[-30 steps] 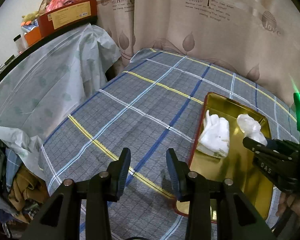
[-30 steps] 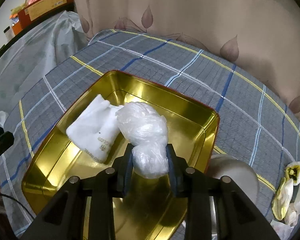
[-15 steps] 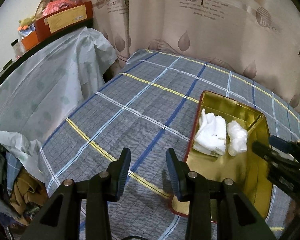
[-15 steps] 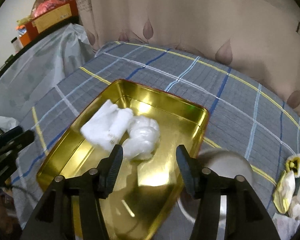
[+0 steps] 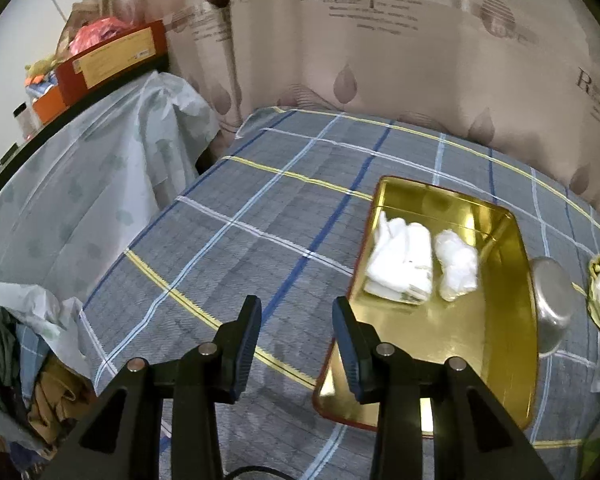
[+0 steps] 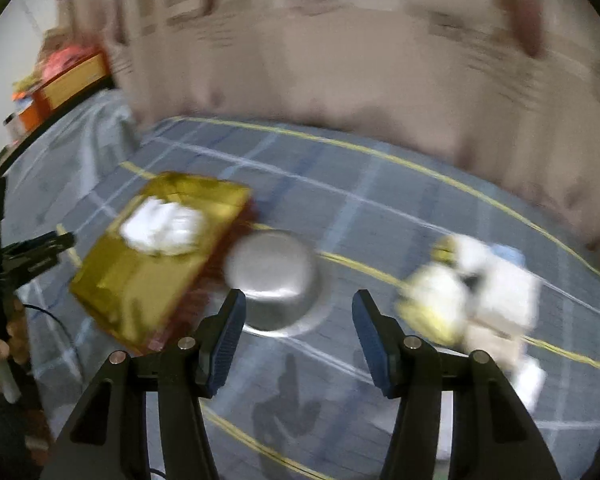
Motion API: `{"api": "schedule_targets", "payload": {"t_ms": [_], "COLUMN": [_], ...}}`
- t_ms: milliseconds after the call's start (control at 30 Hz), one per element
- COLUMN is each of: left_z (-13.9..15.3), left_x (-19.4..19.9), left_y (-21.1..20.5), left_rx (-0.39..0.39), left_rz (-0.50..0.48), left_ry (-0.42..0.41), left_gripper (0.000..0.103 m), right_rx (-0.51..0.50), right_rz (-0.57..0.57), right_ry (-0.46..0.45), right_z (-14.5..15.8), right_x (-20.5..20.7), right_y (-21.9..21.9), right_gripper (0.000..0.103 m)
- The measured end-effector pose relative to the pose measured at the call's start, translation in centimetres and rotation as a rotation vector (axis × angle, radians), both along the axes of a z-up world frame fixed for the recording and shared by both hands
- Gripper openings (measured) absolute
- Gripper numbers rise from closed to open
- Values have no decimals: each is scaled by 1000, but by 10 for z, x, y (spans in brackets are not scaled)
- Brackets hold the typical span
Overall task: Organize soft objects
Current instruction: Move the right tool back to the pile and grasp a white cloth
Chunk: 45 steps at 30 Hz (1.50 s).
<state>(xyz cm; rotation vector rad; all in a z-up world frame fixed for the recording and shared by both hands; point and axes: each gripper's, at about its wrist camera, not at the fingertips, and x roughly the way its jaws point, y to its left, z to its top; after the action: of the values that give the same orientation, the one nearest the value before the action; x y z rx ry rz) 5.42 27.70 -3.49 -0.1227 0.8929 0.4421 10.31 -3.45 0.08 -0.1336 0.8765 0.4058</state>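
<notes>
A grey bedcover [image 5: 260, 216] checked with blue, white and yellow lines fills the middle of the left wrist frame. At the right sits a shiny gold tray [image 5: 496, 344] with a red outer rim, holding a white folded cloth [image 5: 400, 264] and a white crinkled plastic bundle [image 5: 458, 266]. Across the top hangs a beige curtain [image 5: 400, 60] printed with brown leaves and lettering. At the upper left stands a red and yellow box [image 5: 112, 60].

Curtain [image 5: 400, 60]: beige, leaf motifs, printed lettering, hanging behind the bed.
Bed cover [image 5: 260, 240]: grey plaid with blue, white, yellow lines.
Plastic sheet [image 5: 80, 184]: pale, draped left of the bed.
Shelf [image 5: 80, 100]: above sheet, holding a red box [image 5: 112, 60].
</notes>
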Motion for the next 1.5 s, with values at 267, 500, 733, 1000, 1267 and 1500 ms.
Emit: {"api": "schedule_targets", "payload": {"t_ms": [267, 500, 733, 1000, 1267, 1500], "left_z": [1, 9, 12, 5, -2, -6], "left_x": [2, 2, 13, 27, 40, 43], "left_y": [-30, -66, -114, -168, -232, -271], "left_rx": [35, 49, 26, -18, -56, -58], "left_rz": [-86, -176, -290, -415, -553, -633], "left_ry": [14, 19, 39, 77, 125, 150], "left_gripper": [38, 38, 38, 38, 38, 38], "right_rx": [-75, -96, -29, 3, -8, 21], "right_rz": [-281, -445, -491, -475, -421, -389], "right_ry": [3, 101, 164, 167, 100, 61], "right_z": [3, -46, -89, -117, -122, -121], "right_x": [2, 13, 25, 40, 36, 26], "right_y": [-141, -231, -261, -266, -259, -256], "right_gripper": [53, 53, 53, 54, 40, 19]}}
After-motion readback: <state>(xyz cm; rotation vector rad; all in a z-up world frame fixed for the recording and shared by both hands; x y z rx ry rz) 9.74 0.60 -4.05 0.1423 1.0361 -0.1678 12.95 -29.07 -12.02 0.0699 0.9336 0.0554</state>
